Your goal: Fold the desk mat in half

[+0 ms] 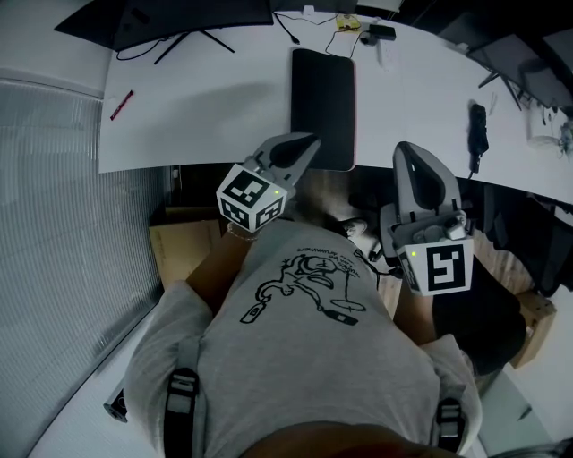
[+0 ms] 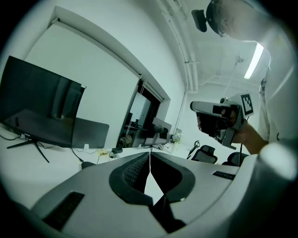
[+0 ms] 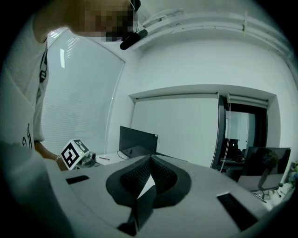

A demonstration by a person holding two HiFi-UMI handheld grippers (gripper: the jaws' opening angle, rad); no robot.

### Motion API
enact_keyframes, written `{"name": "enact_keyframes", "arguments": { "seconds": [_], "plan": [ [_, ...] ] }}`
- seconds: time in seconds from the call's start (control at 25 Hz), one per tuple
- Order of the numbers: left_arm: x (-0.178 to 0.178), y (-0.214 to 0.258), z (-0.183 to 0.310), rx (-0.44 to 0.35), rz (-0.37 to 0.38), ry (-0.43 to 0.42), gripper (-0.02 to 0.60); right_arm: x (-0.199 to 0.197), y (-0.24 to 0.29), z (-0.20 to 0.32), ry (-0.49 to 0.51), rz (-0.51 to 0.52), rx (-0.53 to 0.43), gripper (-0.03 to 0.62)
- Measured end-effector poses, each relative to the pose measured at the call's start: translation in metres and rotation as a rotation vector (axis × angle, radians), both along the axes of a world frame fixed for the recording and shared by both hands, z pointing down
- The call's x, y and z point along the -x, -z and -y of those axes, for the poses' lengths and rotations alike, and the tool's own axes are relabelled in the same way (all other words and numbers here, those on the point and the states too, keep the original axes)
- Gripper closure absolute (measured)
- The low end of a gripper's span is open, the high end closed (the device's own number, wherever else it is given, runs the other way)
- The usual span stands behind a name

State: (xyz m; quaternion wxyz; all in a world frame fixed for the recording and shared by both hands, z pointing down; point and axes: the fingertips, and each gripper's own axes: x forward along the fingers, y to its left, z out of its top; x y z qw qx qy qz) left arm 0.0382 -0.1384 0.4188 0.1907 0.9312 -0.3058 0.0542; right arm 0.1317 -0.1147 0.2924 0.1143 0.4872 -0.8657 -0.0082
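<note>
Desk mat (image 1: pixel 323 98) — just beyond left hand-held gripper (image 1: pixel 306 145)

A curved white counter (image 1: pixel 197 107) spans the top of the head view; a dark flat monitor (image 1: pixel 179 18) stands at its upper left; pale slatted window blinds (image 1: pixel 54 224) fill the left edge; a brown cardboard box (image 1: pixel 183 249) sits below the counter; a long ceiling light strip (image 2: pixel 253 60) glows at the upper right of the left gripper view.

Desk mat (image 1: pixel 323 100) corner behind left gripper (image 1: pixel 311 141)
</note>
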Motion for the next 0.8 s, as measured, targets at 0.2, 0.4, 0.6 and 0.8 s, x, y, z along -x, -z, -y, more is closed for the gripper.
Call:
{"name": "enact_keyframes", "arguments": {
  "seconds": [0.2,0.4,0.6,0.8],
  "plan": [
    [0.024,0.033,-0.004,-0.051,-0.035,0.036,0.557,0.017,0.001,-0.001,-0.002,0.009,-0.004,0.588],
    [0.051,0.062,-0.007,-0.092,-0.057,0.074,0.557,0.037,0.002,0.000,-0.005,0.017,-0.003,0.588],
    [0.080,0.081,-0.008,-0.117,-0.069,0.114,0.557,0.053,-0.008,-0.001,0.015,-0.022,0.016,0.588],
    [0.104,0.092,-0.010,-0.163,-0.049,0.149,0.557,0.070,-0.009,-0.001,0.022,-0.017,0.015,0.588]
  ]
}}
